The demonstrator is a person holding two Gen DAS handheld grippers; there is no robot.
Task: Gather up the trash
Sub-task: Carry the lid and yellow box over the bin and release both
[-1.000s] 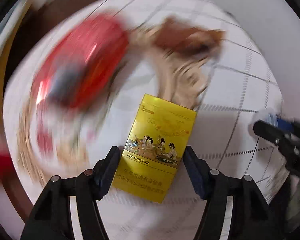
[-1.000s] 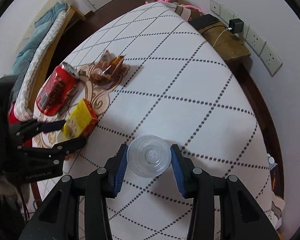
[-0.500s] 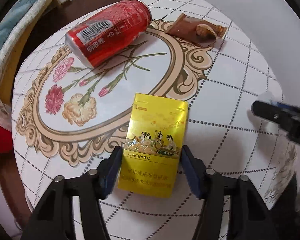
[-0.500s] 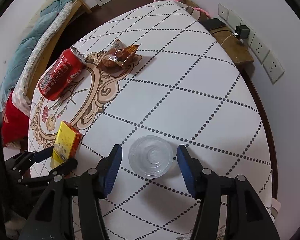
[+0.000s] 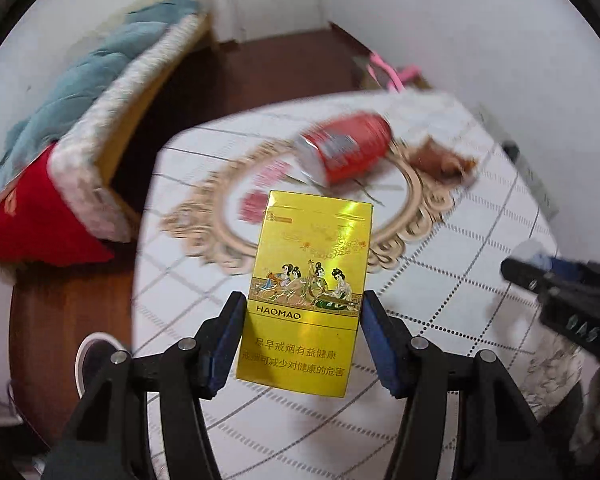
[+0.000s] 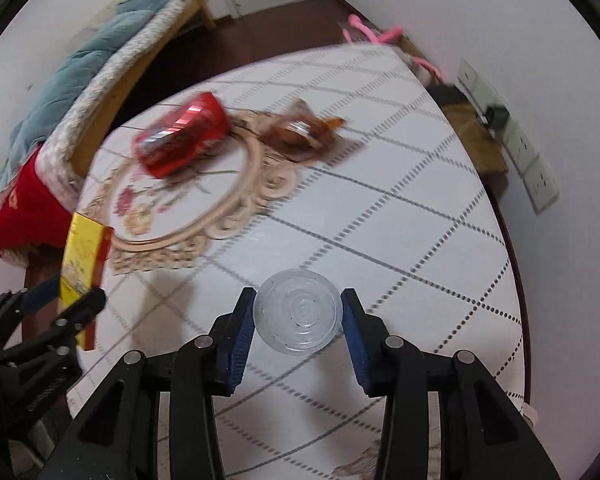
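The left tongs (image 5: 302, 330) pinch a yellow cigarette pack (image 5: 310, 292) by its long sides, lifted off the counter (image 6: 400, 208) for carrying. The right tongs (image 6: 298, 322) are closing on a clear plastic cup (image 6: 298, 316) seated between them. A red can (image 6: 182, 136) and brown wrapper (image 6: 300, 130) lie uncollected.

A blue quilt (image 6: 100, 56), wall sockets (image 6: 536, 168), perhaps a pink toy (image 6: 372, 32).

This is a lived-in room of a home: a table (image 6: 400, 208) under a white diamond-stitched cloth with a floral medallion stands on dark wooden flooring (image 5: 260, 68) against a white wall with sockets (image 6: 528, 160), and a bed with a teal quilt (image 6: 100, 52) lies beyond its far left corner.
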